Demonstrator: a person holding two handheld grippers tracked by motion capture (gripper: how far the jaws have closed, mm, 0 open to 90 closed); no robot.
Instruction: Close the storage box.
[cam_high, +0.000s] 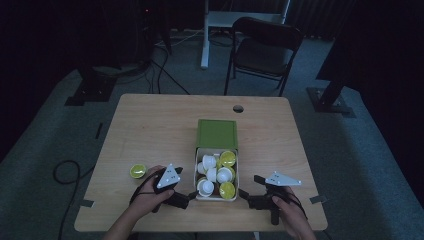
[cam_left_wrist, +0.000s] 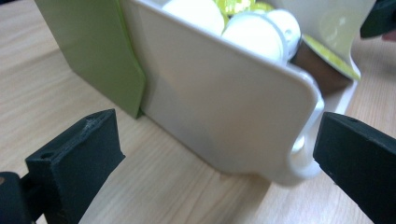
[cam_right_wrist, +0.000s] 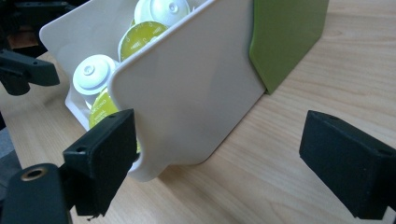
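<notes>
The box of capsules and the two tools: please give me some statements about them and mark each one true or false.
1. The box holds white and green capsules. True.
2. One green capsule lies on the table outside the box. True.
3. The left tool is shut on the box. False: its jaws are open beside the box's wall.
4. The right tool holds a capsule. False: it is open and holds nothing.
5. The box's green part points away from the person. True.
</notes>
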